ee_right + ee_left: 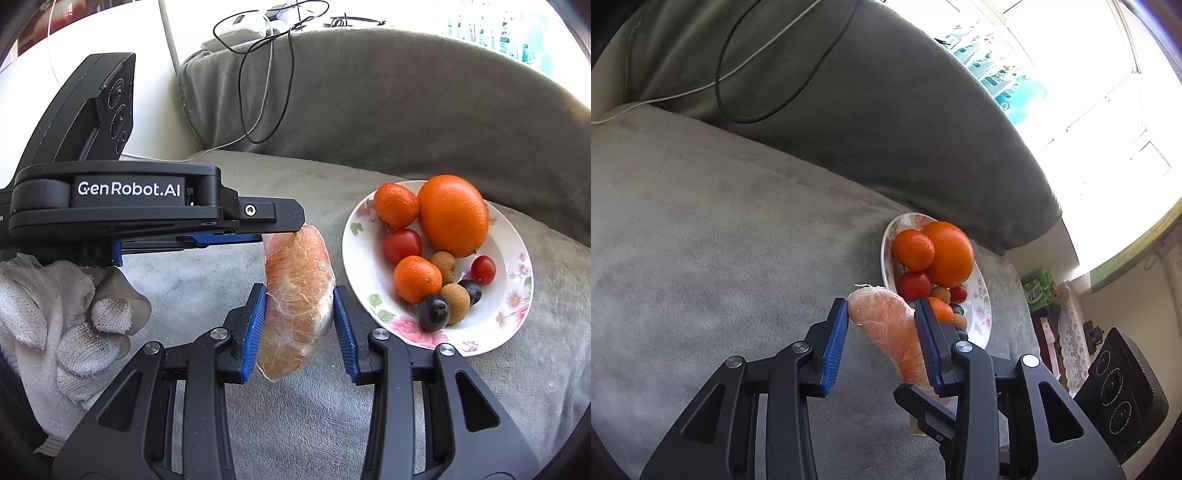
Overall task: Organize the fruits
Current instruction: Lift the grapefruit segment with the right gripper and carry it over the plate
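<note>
Seen from the left wrist, the left gripper [881, 314] is closing its jaws on the upper end of a peeled pomelo segment [890, 328], both blue pads touching its sides, while the segment is hanging over the grey sofa cushion [701, 240] just beside the floral plate [980, 302]. That plate is carrying a large orange [951, 254], a mandarin [912, 249], a tomato [913, 285] and smaller fruit partly hidden behind the right-hand finger. From the right wrist, the right gripper [299, 310] is straddling the lower part of the same segment [297, 295]: its left pad is touching the membrane, while a slim gap seems to be showing at the right pad, so these jaws are looking not quite clamped. The left gripper [258, 230] is reaching in from the side, pinching the segment's top, with a white-gloved hand [66, 325] beneath it. This is looking like a handover, so the right jaws should be closing gently until both pads are bearing, since the flesh is probably soft and would bruise or tear; only then should the left jaws be letting go. The segment then probably belongs in the bare part of the plate [491, 321], set down low so the grapes [433, 311] and longans [455, 302] are not being knocked off.
</note>
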{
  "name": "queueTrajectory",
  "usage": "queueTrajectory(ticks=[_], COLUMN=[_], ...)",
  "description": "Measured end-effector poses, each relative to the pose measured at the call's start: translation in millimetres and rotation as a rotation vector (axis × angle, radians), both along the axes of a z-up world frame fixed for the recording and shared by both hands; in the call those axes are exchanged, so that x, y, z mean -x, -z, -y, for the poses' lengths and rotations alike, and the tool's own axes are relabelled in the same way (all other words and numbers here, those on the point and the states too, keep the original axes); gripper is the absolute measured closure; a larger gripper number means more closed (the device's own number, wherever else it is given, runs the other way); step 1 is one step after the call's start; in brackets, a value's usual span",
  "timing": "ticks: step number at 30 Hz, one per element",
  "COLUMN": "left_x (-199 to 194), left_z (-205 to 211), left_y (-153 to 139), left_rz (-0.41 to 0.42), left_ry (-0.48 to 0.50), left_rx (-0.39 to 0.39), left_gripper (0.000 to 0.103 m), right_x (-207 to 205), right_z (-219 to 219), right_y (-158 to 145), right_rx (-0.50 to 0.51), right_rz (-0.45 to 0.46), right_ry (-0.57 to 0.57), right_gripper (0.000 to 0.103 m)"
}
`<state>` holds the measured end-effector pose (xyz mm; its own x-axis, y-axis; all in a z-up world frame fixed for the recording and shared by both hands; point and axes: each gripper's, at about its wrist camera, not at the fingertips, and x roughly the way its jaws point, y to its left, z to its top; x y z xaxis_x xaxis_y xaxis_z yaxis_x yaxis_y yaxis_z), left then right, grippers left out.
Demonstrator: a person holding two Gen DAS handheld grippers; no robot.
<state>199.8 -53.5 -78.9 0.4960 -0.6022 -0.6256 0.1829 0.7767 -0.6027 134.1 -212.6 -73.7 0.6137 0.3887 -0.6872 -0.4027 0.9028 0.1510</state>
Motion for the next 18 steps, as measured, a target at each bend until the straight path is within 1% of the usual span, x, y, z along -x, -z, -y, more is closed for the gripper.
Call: queueTrajectory(ticks=[6,11,18], left_x=[-4,-10,-24], left_z=[18,42,76], left_y=[-14,-23,-35], left_rz=[0.040,0.063,0.087], left_ry=[0.034,0.073,0.137], left_rx=[-0.010,-0.022,-0.041], left_gripper=[0.068,0.068,0.068], right_x=[8,9,-1], right_z=[21,44,72], right_y=[-11,-17,-22], right_rx=[-0.009,-0.013,-0.016], right_rz=[0.033,0.050,0.067], right_ry=[0.031,0.067,0.126], right_gripper=[0.065,0.065,0.065])
